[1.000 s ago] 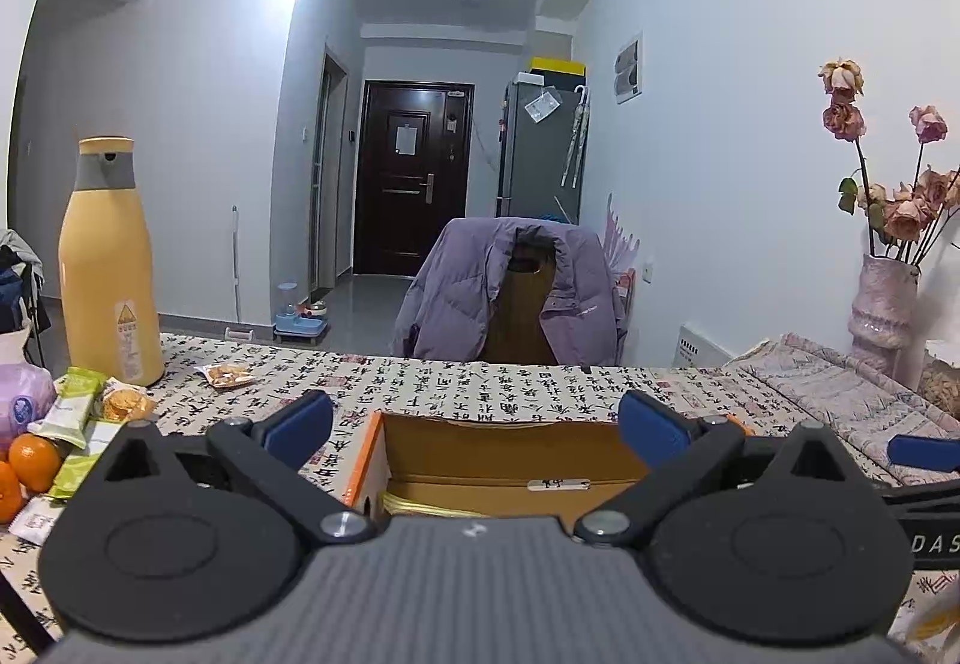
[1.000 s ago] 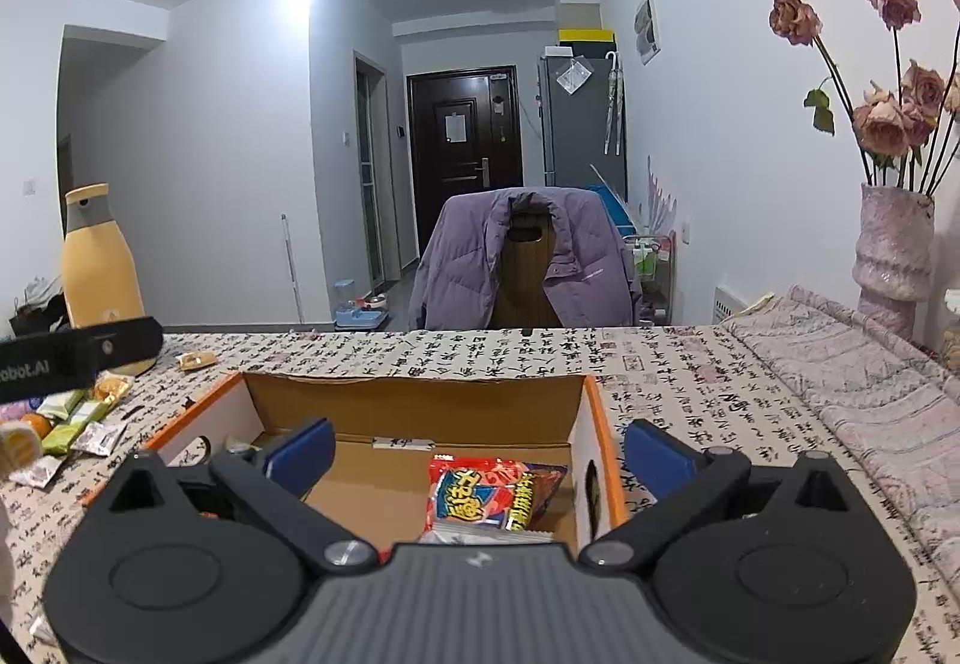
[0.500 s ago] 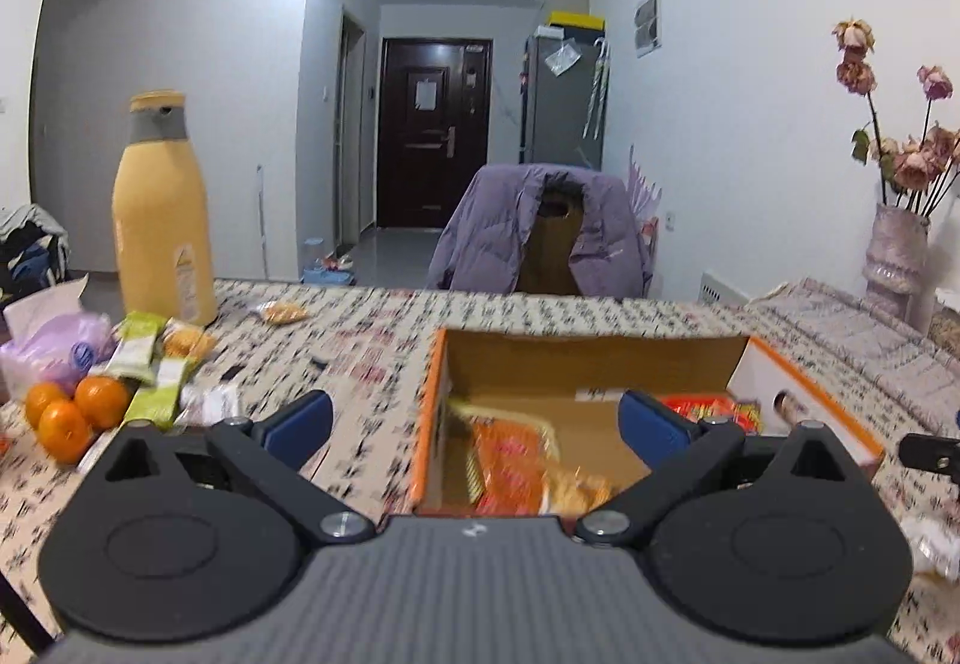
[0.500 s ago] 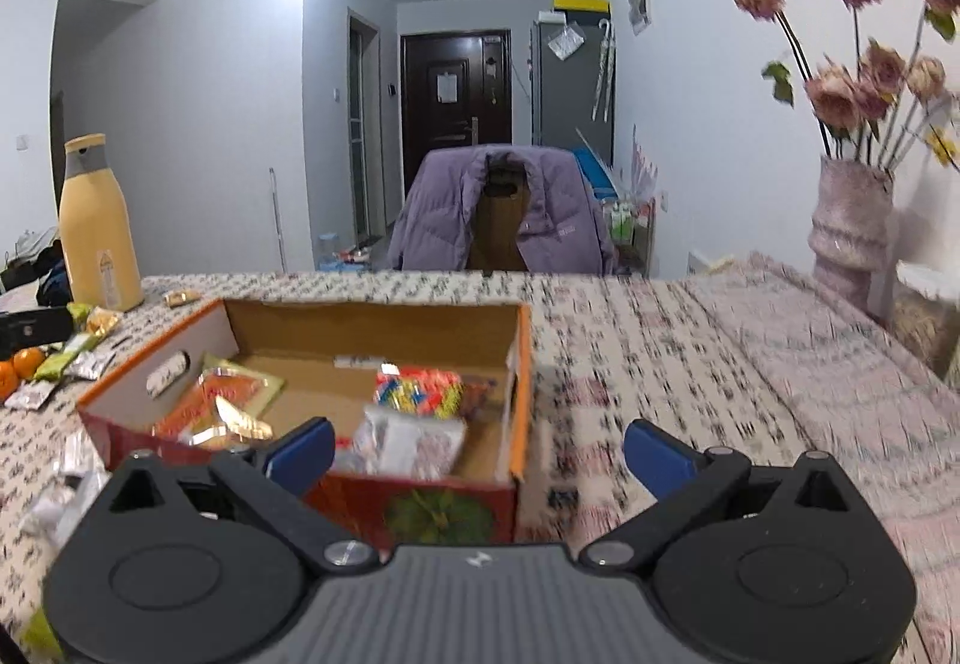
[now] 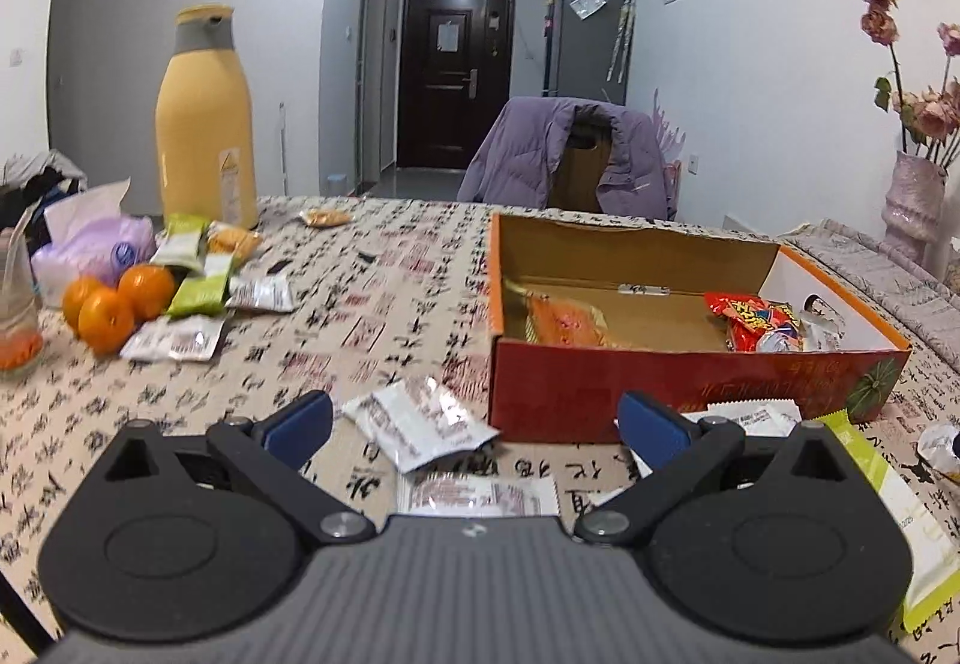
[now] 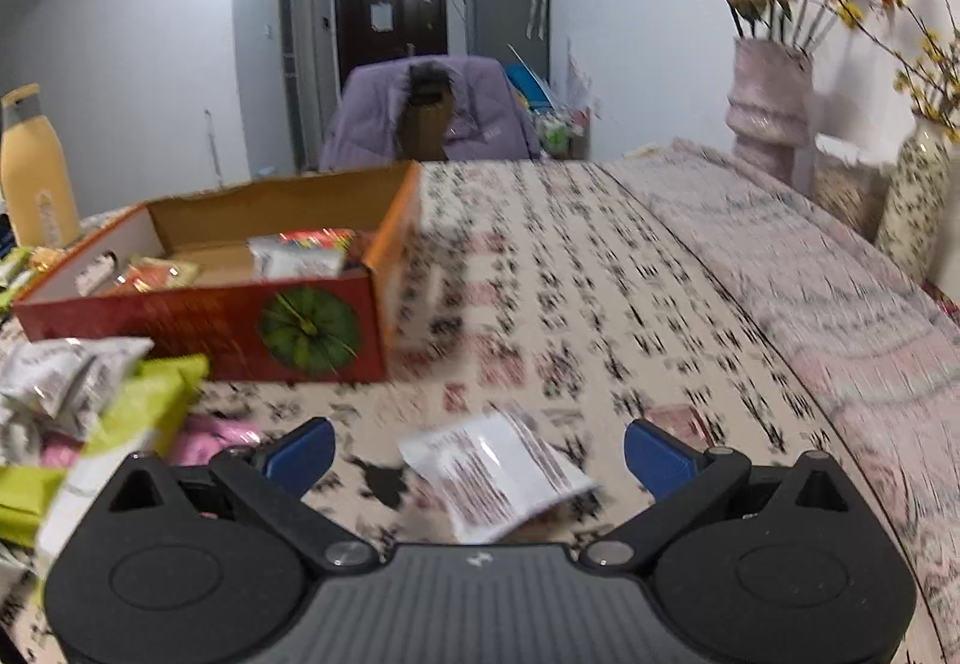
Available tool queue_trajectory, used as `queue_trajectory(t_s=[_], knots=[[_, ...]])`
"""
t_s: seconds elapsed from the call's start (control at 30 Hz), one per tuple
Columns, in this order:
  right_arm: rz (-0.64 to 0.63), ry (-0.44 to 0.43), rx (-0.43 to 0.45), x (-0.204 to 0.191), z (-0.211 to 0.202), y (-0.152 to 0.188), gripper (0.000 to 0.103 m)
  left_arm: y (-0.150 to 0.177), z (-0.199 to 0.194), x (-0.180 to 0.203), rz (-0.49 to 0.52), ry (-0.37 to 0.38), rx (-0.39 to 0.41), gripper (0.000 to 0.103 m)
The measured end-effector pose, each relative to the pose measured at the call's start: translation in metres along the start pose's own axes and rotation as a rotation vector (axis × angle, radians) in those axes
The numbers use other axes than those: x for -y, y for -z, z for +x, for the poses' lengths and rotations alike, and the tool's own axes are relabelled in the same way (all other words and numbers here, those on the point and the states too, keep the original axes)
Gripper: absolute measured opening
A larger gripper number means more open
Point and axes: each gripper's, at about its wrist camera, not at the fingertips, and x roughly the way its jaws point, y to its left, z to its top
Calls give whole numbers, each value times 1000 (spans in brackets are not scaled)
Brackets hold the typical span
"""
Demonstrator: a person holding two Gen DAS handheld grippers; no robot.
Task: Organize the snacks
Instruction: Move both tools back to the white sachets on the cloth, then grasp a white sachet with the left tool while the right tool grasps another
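Nearest: left gripper (image 5: 474,427) and right gripper (image 6: 477,454), fingers spread wide, empty.
Between each pair: white sachets (image 5: 420,424), white packet (image 6: 495,475), flat on patterned desk (image 6: 600,274).
Beyond: orange box (image 5: 660,388), partly filled.
Farthest: yellow bottle (image 5: 204,117).
Risk: thin, flat wrappers likely slipping or crumpling under pinch.

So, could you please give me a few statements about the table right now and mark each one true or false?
1. Both grippers, left gripper and right gripper, are open and empty. True.
2. The cardboard box is empty. False: it holds snack packets, including a red packet.
3. The tangerines lie inside the box. False: they lie on the tablecloth, left of it.
4. A white packet lies between the right gripper's fingers. True.
5. The yellow bottle stands upright. True.
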Motion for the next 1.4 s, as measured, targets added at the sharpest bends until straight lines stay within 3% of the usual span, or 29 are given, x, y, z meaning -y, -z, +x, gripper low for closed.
queue_trajectory(t_s=[0.33, 0.5, 0.57, 0.8, 1.03, 1.4], knots=[[0, -9, -82, -3, 27, -4, 101, 8, -3, 3, 10, -2, -36, 103], [0, -8, -97, -5, 34, -1, 80, 10, -3, -5, 7, -25, -51, 103], [-7, -11, -89, -6, 32, -1, 61, 11, 0, -6, 4, -31, -64, 103], [16, -24, -42, -8, 20, 3, 47, 15, 9, -4, 9, -33, -109, 103], [84, -28, 54, -10, -2, 8, 44, 17, 32, 5, 8, -89, -196, 103], [94, -40, 70, -9, -3, 11, 44, 22, 57, 7, -8, -112, -284, 103]])
